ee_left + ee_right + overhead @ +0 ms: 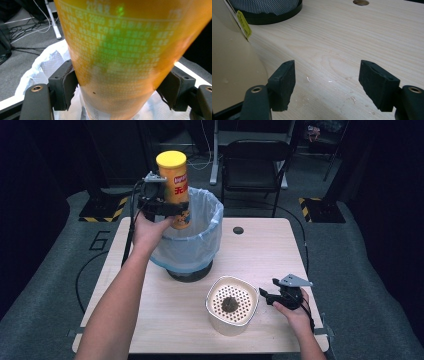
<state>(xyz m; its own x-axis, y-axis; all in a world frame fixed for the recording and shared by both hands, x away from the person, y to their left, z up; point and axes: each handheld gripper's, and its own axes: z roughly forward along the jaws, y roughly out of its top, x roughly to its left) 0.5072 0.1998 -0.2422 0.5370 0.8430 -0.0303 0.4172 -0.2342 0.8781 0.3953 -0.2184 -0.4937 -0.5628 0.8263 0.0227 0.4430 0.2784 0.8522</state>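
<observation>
Gripping the tall orange cardboard crisp tube with the yellow lid [173,187], our left claw [167,209] clamps it about the middle and holds it upright over the open mouth of the black bin lined with a pale blue plastic bag [202,240]. In the left gripper view both black pads [68,83] press on the tube's sides [120,55], with the bag's crumpled rim [37,72] below and behind it. The tube's lower end dips just inside the rim, clear of the bag's far wall as far as we can tell.

The bin stands toward the back of the light wooden worktop [270,250]. In front of it, well apart from the tube, sits a cream square container with a perforated insert [232,305], and a small dark clump [229,304] lies on that insert.

Just right of the container our right claw [266,296] rests low over the worktop. In the right gripper view its pads [284,83] stand apart with nothing but bare wood [332,50] between them, so it is released; the container's cream wall [232,70] lies close beside its left jaw.
</observation>
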